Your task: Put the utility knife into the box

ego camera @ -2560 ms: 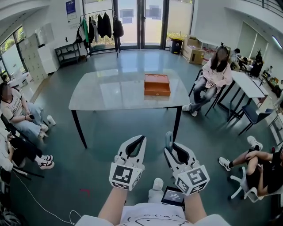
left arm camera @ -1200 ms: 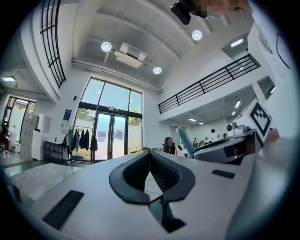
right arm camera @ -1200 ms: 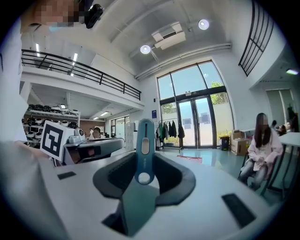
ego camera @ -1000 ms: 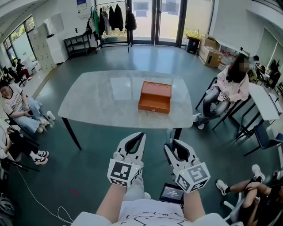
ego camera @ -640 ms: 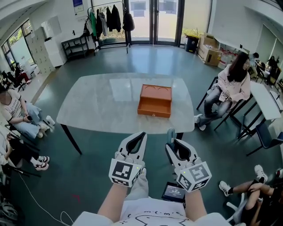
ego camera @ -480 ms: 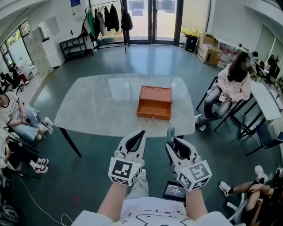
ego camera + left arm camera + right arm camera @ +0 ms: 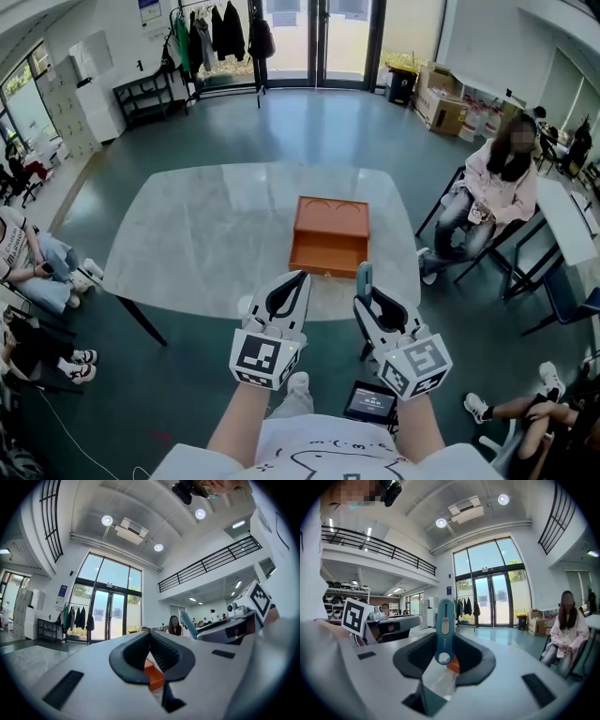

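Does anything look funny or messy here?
Nothing is spilled or broken. The orange box sits flat on the table. The one funny thing: the blue utility knife stands straight up, pinched at its lower end in the right gripper, poking above the jaws.

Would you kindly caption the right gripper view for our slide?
Right gripper clamps an upright blue utility knife, with the orange box beyond.
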Demonstrator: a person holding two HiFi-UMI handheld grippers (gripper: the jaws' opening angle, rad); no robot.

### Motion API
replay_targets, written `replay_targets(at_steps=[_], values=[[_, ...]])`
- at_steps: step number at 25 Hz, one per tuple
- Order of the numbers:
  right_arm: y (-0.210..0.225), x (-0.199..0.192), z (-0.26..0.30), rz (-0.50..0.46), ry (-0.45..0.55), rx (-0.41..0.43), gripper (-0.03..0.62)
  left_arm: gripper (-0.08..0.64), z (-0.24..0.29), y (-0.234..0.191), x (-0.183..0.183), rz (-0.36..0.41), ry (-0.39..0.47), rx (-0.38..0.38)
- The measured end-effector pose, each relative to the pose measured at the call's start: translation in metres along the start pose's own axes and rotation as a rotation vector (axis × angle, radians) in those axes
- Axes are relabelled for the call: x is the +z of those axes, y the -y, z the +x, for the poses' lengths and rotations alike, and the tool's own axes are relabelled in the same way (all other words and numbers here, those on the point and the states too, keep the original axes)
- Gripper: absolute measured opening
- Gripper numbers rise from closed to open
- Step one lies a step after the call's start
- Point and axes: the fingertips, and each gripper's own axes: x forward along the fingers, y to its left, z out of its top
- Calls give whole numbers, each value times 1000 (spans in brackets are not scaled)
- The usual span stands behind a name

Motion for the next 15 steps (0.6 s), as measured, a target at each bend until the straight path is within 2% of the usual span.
replay_targets(at_steps=[7,15], values=[[19,12,62,1,-5,-16,132,15,39,-53,-2,-7,2,-7],[40,19,108,7,-6,-44,132,15,78,-90,-8,-19,1,-30]])
